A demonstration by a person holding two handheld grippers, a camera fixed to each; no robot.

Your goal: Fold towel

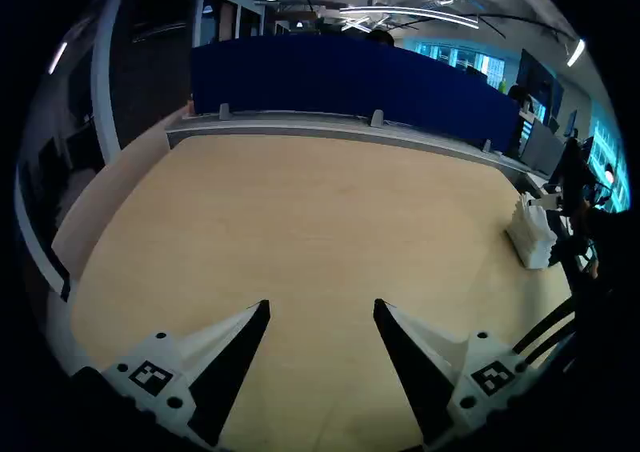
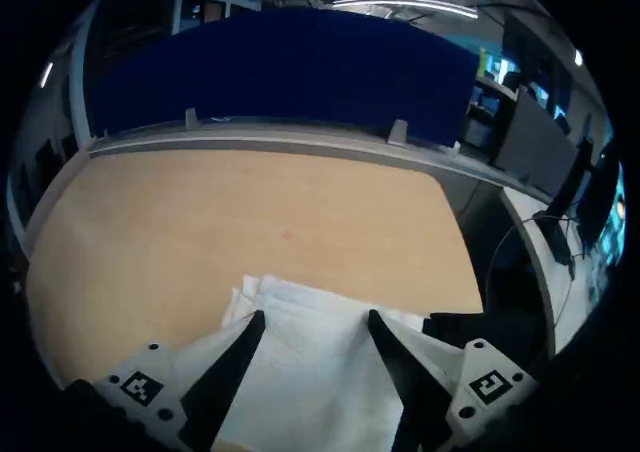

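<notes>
A white towel [image 2: 312, 356], in layers with its edges fanned at the far left corner, lies on the light wooden table [image 2: 240, 212] near the front right corner. My right gripper [image 2: 316, 316] hovers open just above it, the cloth showing between the two fingers. In the left gripper view the same white towel [image 1: 532, 236] shows as a small pile at the table's right edge. My left gripper [image 1: 320, 302] stands open over bare wood [image 1: 304, 212], well away from the pile, holding nothing.
A blue partition [image 1: 352, 76] on a grey rail runs along the table's far edge. A low white panel [image 1: 112, 188] borders the left side. Monitors, cables and dark desks [image 2: 560, 212] stand beyond the right edge.
</notes>
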